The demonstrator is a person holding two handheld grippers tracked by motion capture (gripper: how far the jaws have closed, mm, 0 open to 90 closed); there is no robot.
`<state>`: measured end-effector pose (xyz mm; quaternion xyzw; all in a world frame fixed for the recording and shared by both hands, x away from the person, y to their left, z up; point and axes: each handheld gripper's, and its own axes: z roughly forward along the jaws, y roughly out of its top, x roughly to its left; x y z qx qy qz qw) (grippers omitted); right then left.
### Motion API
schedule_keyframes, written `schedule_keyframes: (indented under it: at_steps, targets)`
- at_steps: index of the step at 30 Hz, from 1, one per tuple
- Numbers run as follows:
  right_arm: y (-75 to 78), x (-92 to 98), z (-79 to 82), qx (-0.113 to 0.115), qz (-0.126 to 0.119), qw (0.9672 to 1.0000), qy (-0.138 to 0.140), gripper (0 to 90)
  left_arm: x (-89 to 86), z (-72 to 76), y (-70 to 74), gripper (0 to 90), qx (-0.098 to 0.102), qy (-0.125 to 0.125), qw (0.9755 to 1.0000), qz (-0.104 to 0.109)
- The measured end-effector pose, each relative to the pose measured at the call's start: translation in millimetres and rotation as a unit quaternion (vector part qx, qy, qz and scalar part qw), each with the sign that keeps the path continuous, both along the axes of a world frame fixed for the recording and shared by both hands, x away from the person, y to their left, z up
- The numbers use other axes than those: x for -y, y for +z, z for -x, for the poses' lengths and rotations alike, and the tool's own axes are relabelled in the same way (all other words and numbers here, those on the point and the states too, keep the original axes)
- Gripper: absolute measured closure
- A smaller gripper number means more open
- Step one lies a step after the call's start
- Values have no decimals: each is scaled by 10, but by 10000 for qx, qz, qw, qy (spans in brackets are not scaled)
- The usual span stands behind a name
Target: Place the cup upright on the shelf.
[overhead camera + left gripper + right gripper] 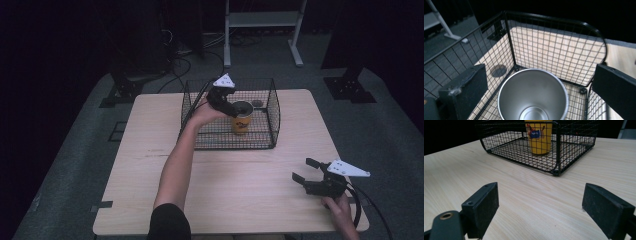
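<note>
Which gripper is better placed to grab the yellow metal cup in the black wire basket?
Left. The left gripper hangs over the yellow metal cup inside the black wire basket, jaws open either side of its rim. The right gripper is open near the table's front edge, outside the basket.

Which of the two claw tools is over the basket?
The left gripper, reaching into the wire basket above the yellow cup. The right gripper sits over bare table, away from it.

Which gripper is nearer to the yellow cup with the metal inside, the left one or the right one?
The left. The left gripper is over the yellow cup in the black wire basket, fingers open either side of its rim. The right gripper is outside the basket, near the table's front right corner.
</note>
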<state>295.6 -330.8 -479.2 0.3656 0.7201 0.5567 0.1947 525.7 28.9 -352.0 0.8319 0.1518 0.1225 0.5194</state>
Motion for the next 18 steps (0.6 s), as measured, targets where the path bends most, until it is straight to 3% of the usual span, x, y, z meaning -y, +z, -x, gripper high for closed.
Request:
schedule_keyframes:
  at_steps: [18]
  targets:
    - [1,-6,6,12,13,10000,-45,129,-165,330,110,0,180,-95,9996,214]
